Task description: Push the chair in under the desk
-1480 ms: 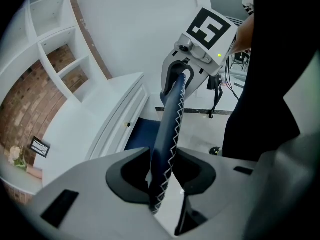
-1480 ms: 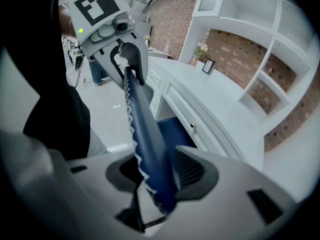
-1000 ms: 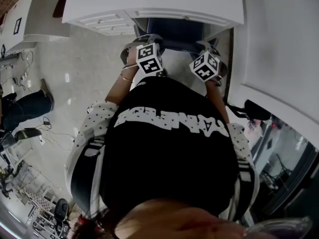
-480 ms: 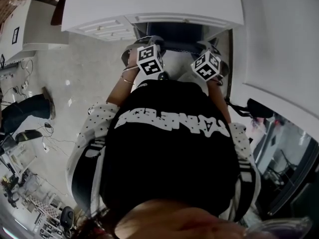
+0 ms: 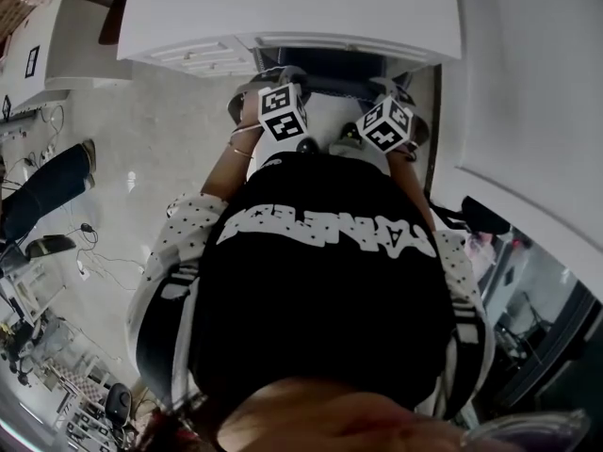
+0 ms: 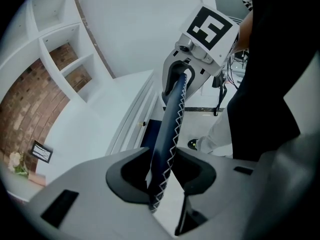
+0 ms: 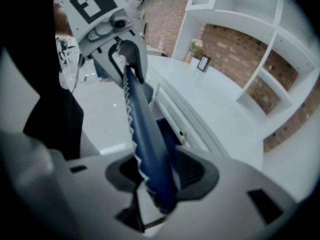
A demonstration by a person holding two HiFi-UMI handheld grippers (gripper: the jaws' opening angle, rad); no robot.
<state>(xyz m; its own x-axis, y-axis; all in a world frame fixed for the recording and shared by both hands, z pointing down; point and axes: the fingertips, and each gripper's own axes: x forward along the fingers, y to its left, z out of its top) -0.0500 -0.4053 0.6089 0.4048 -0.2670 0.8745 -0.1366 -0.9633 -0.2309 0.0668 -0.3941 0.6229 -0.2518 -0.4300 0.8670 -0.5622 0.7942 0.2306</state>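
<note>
1. Plainly, the left gripper [image 6: 162,176] is clamped on the top edge of the chair's backrest [image 6: 170,129]. Its two dark, scooped pads press on either side of the thin padded rim.
2. The right gripper [image 7: 155,176] grips the same rim further along, with its ribbed pad flat against the blue cover. Each gripper view shows the other gripper biting the far end of the edge.
3. The backrest is a slim, gently curved panel covered in smooth dark blue material. A white zigzag stitch runs along its seam.
4. From the head view, the chair [image 5: 330,69] sits in the knee gap of the desk [image 5: 283,8], and most of it is hidden beneath the top. The backrest's upper edge lies just beside the desk's front edge, with both marker cubes close behind it.
5. The desk is matt white with a flat rectangular top. To the left of the gap is a drawer front [image 5: 203,53] with recessed panels, and a small round knob [image 7: 183,133] shows on the moulded front.
6. The floor [image 5: 160,130] is pale and glossy and reflects spots of light.
7. Behind the desk, white box shelves [image 7: 270,14] stand against a rough red brick wall [image 7: 235,39]. A small dark picture frame [image 7: 203,63] stands on the desk's far end.
</note>
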